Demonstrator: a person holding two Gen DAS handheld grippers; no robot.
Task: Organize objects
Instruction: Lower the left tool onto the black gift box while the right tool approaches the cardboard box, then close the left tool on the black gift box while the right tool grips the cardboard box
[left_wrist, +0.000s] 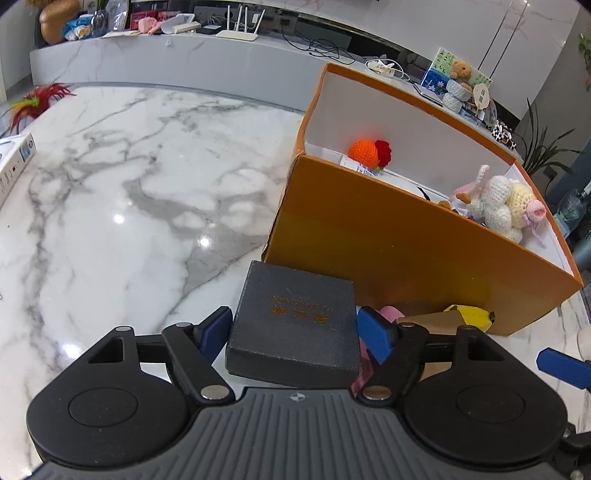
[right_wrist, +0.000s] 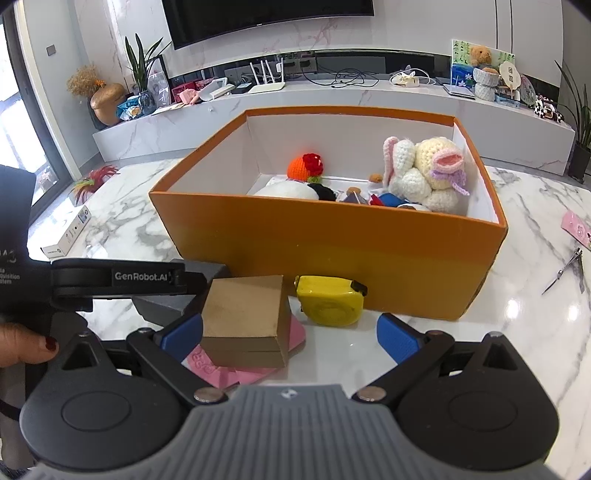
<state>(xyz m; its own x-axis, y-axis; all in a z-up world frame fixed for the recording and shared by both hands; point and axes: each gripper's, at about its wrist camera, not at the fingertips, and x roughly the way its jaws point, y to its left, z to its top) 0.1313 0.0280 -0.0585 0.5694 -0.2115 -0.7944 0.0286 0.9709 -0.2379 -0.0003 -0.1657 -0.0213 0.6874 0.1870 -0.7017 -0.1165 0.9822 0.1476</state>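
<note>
Lying flat, dark box (left_wrist: 295, 321) seemingly faces away.

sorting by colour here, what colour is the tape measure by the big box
Yellow, with a black tip; the tape measure shows best in the right wrist view.

Router (right_wrist: 266, 85), wall television (right_wrist: 266, 18), potted plant (right_wrist: 142, 70)

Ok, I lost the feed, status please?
Left gripper open around dark box. Right gripper open, empty. Orange box ahead, way clear.
</note>
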